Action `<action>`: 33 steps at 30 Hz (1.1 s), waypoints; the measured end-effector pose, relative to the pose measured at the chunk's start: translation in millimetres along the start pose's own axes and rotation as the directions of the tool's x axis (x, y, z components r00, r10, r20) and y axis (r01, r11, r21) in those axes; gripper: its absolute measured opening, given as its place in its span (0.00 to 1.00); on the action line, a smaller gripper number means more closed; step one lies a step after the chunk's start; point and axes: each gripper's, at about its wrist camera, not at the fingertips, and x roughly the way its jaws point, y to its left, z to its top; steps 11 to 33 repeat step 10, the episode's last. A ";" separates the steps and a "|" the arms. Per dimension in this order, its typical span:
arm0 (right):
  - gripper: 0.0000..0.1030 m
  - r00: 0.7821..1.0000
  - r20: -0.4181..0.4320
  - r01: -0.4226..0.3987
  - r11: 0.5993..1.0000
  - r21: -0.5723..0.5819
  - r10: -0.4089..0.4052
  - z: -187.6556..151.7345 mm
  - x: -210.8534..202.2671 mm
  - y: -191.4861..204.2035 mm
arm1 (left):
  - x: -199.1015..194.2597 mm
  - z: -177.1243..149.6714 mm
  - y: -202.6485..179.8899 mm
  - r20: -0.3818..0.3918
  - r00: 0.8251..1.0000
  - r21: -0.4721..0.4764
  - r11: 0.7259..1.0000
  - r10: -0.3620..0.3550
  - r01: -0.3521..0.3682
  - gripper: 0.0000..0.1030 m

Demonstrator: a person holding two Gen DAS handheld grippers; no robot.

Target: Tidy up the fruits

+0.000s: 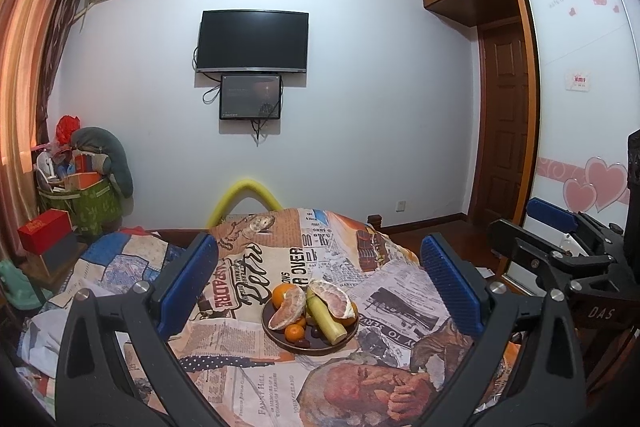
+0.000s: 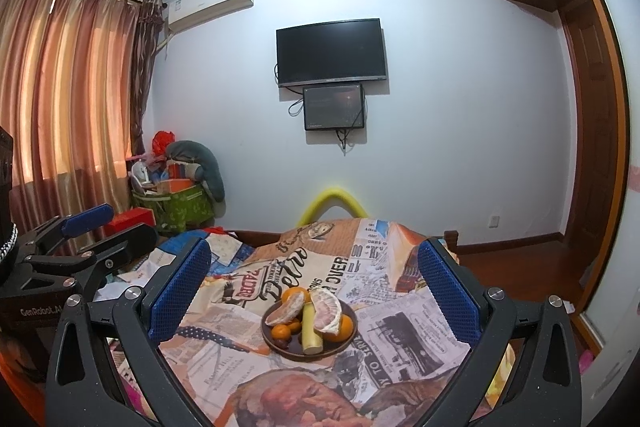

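Note:
A dark round plate sits in the middle of a table under a newspaper-print cloth. On it lie two peeled pomelo segments, oranges, a small mandarin, a pale green cane stick and dark small fruits. My left gripper hangs open in front of the plate, nothing between its blue pads. My right gripper is beside it, also open and empty.
A yellow foam tube arches behind the table's far edge. A patchwork blanket lies at the left. A green box full of clutter and a red box stand by the curtains. A wardrobe lines the right wall.

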 end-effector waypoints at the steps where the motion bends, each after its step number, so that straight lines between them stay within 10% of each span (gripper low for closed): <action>1: 1.00 1.000 0.002 0.004 1.000 -0.003 -0.004 -0.3 0.1 0.2 | 0.3 -0.3 -0.2 -0.001 1.000 -0.001 1.000 0.001 -0.001 1.00; 33: 1.00 1.000 -0.001 -0.002 1.000 -0.004 0.002 -0.4 1.9 1.4 | 4.0 -2.8 -0.4 -0.010 1.000 -0.009 1.000 -0.009 0.009 1.00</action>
